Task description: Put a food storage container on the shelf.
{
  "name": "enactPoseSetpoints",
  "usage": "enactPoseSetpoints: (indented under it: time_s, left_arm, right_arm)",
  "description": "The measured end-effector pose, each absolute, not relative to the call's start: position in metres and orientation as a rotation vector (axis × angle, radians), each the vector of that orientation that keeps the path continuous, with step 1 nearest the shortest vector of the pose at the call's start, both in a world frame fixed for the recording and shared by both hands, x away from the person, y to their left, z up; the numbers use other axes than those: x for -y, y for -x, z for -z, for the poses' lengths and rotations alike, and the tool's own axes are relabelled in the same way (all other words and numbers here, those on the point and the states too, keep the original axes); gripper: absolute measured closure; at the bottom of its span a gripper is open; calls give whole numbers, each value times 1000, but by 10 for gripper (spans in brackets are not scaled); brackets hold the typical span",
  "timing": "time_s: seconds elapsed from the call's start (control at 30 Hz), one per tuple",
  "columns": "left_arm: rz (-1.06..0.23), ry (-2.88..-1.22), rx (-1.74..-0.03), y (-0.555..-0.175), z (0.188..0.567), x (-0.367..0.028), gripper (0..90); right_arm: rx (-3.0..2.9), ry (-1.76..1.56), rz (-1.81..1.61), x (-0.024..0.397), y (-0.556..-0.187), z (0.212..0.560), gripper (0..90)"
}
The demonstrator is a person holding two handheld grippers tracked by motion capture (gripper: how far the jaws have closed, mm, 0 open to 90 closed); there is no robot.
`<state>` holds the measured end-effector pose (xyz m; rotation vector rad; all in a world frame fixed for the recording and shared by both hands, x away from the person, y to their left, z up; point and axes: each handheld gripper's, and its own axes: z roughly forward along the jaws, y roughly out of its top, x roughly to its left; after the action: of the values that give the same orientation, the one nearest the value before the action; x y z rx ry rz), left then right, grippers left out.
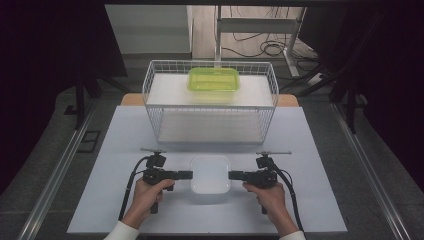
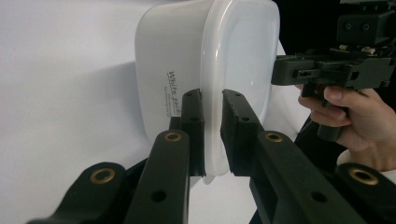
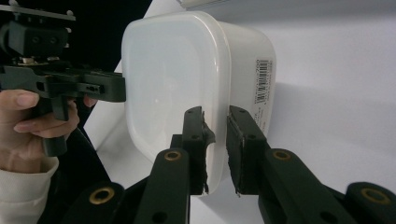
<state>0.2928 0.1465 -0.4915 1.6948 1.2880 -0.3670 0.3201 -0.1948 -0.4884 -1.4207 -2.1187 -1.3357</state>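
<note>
A white lidded plastic container point(image 1: 210, 172) sits on the white table near the front edge, between my two grippers. My left gripper point(image 1: 190, 175) comes in level from the left. In the left gripper view its jaws point(image 2: 212, 100) pinch the lid's rim on that side of the container point(image 2: 177, 60). From the right, my right gripper point(image 1: 231, 175) does the same. In the right gripper view its jaws point(image 3: 215, 116) are closed on the rim of the container point(image 3: 168, 79) beside a barcode label. Each hand holds its gripper by the handle.
A white wire basket point(image 1: 210, 107) stands behind the container at mid table. A green translucent lidded box point(image 1: 213, 80) rests in its far part. Bare white table surface point(image 1: 100, 200) lies on both sides. Cables and a desk frame are on the floor beyond.
</note>
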Motion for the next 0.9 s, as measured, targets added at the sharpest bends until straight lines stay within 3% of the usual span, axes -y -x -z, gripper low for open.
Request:
enactPoseSetpoints:
  time_s: [0.47,0.9]
  left_arm:
    - [280,-1705,-1225,-286,474,-146,798]
    - [154,-1712,-1149,-273,440,-146,795]
  right_arm:
    - [2148,1345,1425,198,-315,472,785]
    - [2266,1247,1559,197,-301,435,783]
